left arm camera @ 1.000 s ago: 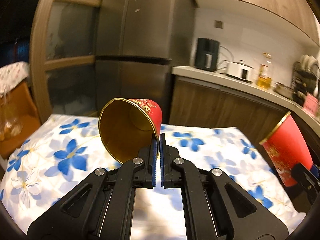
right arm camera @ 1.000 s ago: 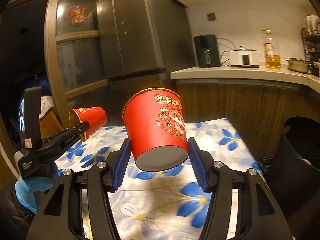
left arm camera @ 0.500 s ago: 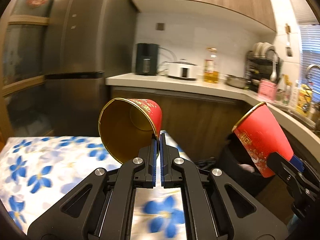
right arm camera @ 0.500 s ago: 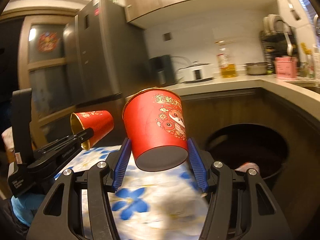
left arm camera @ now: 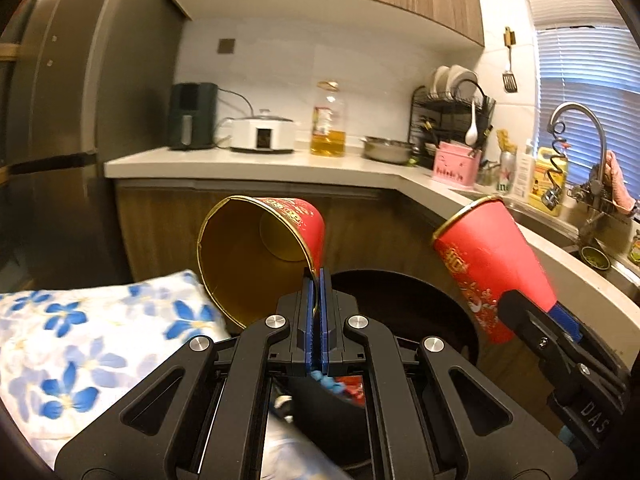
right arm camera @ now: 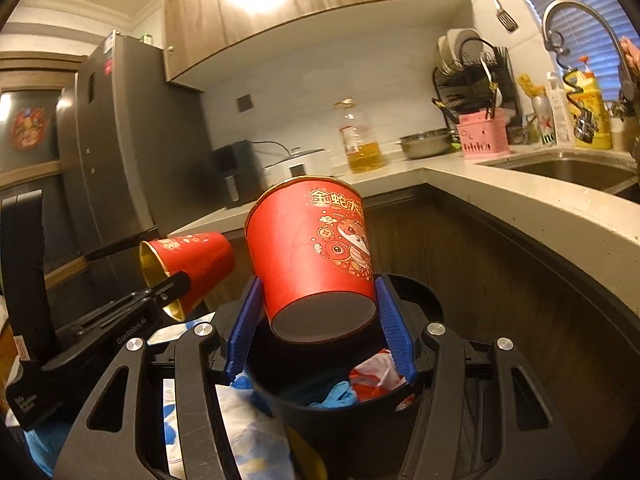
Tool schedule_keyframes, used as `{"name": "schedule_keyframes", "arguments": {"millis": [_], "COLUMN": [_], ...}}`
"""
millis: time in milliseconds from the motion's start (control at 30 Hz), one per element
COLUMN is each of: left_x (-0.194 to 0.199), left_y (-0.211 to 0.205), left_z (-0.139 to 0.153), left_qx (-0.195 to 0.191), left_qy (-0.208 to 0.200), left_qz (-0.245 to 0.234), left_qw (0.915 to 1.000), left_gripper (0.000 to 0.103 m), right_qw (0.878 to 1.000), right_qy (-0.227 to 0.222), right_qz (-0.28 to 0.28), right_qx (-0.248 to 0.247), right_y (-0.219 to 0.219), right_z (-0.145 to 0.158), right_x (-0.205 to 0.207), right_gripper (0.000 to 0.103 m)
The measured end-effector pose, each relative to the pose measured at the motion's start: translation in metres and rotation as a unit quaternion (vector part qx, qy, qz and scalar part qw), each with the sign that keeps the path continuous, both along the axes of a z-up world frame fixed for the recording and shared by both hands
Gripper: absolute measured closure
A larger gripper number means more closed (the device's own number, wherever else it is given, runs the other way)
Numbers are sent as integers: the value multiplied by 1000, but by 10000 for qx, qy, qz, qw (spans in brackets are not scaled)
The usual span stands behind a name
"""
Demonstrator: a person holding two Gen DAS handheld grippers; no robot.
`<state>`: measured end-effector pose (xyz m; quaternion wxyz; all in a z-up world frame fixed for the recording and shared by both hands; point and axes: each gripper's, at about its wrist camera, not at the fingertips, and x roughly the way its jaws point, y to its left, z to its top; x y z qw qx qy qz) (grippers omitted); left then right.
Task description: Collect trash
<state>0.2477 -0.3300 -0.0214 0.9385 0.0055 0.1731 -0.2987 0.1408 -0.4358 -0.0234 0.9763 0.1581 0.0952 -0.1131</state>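
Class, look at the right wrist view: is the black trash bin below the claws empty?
No. The round black trash bin already holds crumpled red-and-white wrappers and a blue scrap beneath the right claw.

Both wrist cameras are looking forward along their fingers, close above the black trash bin (right arm camera: pixel 404 292), sharing the kitchen counter (left arm camera: pixel 256 166) and each other's hand-held gripper.

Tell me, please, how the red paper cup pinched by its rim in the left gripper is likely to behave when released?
The red paper cup looks empty, so probably light. The left gripper pinches only its thin rim, so it likely flexes easily. Tapered and round, it would probably roll if it missed the black bin.
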Motion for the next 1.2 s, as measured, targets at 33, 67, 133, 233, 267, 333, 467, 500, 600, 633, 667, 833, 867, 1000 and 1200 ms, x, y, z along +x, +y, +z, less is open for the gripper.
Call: {"name": "schedule_keyframes", "arguments": {"millis": [33, 67, 133, 233, 267, 333, 467, 500, 600, 633, 667, 833, 867, 1000, 1200], "left_x": [2, 5, 8, 12, 12, 16, 21, 20, 22, 24, 24, 13, 7, -6, -37], "left_y": [-4, -10, -21, -38, -43, -48, -50, -47, -25, -16, -9, 23, 30, 54, 96], "left_z": [-2, -5, -10, -17, -18, -24, -36, -38, -42, -42, -42, -33, -30, -19, -7], "left_qx": [8, 5, 26, 127, 152, 184, 408, 428, 251, 215, 215, 286, 299, 356, 315], "left_qy": [15, 38, 111, 152, 175, 275, 379, 363, 404, 425, 410, 134, 49, -21, -2], "left_qz": [-28, -87, -236, -420, -459, -568, -589, -553, -279, -146, -10, 555, 693, 1012, 1371], "left_qw": [10000, 10000, 9997, 9989, 9987, 9978, 9967, 9969, 9985, 9988, 9989, 9980, 9971, 9942, 9901], "left_gripper": [101, 101, 101, 101, 101, 101, 70, 53, 36, 33, 29, 19, 17, 13, 6], "right_qw": [10000, 10000, 9999, 9999, 9998, 9998, 9993, 9992, 9990, 9989, 9989, 9992, 9991, 9984, 9966], "right_qy": [1, -11, -42, -40, -38, -36, -6, 23, 92, 122, 133, 296, 344, 557, 737], "right_qz": [-27, -47, -79, -82, -88, -84, -34, -16, 5, -3, -7, -85, -94, -80, -30], "right_qx": [26, 58, 106, 143, 156, 203, 361, 394, 440, 442, 448, 268, 221, 42, -369], "right_y": [-3, -7, -14, -19, -21, -25, -31, -31, -34, -33, -32, -18, -15, 5, 44], "right_z": [-1, -2, -3, -6, -7, -9, -12, -14, -17, -18, -18, -16, -15, -12, -2], "right_x": [1, 1, 2, 5, 6, 9, 18, 20, 25, 24, 24, 15, 14, 5, -15], "right_gripper": [47, 47, 47, 46, 46, 46, 42, 39, 35, 34, 32, 23, 20, 16, 8]}}
